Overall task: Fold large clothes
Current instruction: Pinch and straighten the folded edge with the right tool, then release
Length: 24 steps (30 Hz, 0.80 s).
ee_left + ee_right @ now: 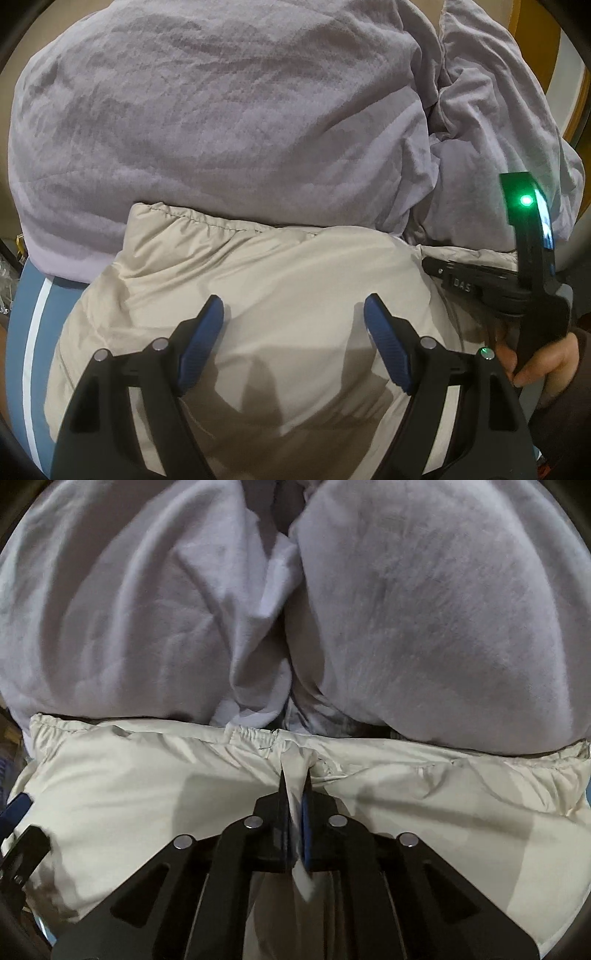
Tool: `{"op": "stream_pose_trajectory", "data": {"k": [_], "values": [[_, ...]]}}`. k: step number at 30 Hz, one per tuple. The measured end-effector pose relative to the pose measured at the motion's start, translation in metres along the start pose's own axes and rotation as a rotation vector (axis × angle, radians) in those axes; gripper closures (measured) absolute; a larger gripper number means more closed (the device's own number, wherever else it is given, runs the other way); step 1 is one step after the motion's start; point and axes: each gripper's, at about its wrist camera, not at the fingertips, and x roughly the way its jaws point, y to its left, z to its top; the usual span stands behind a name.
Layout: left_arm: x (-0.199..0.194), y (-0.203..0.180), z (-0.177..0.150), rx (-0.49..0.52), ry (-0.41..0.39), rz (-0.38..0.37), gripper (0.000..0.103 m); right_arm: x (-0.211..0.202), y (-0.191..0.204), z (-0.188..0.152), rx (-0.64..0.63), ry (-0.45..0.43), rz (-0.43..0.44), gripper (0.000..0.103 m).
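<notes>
Right wrist view showed my right gripper (295,779) pinching the beige jacket (147,782); left gripper (293,306) spread, so slick fabric could slip.

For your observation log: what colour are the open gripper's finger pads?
Dark blue pads on the left gripper, clearest in the left wrist view.

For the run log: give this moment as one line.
left gripper: open, over jacket | right gripper: shut on jacket fold by hem | blanket: bunched behind jacket
</notes>
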Motion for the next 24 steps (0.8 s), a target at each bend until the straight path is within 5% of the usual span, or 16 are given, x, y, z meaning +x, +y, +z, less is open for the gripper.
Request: {"op": "stream_pose_trajectory", "data": {"k": [2, 4, 5, 13, 24], "values": [[0.003, 0.001, -0.001, -0.002, 0.007, 0.002, 0.024, -0.014, -0.005, -0.003, 0.004, -0.014, 0.034, 0.084], [0.005, 0.001, -0.002, -0.004, 0.013, 0.004, 0.024, -0.028, -0.01, -0.007, 0.013, -0.033, 0.047, 0.059], [0.006, 0.001, -0.002, -0.003, 0.014, 0.005, 0.024, -0.039, -0.016, -0.01, 0.023, -0.06, 0.057, 0.055], [0.004, -0.002, -0.006, 0.028, -0.013, 0.032, 0.024, -0.094, -0.062, -0.05, 0.07, -0.174, -0.019, 0.054], [0.031, 0.008, -0.01, 0.011, -0.033, 0.116, 0.024, -0.069, -0.081, -0.079, 0.019, -0.176, -0.18, 0.054]]}}
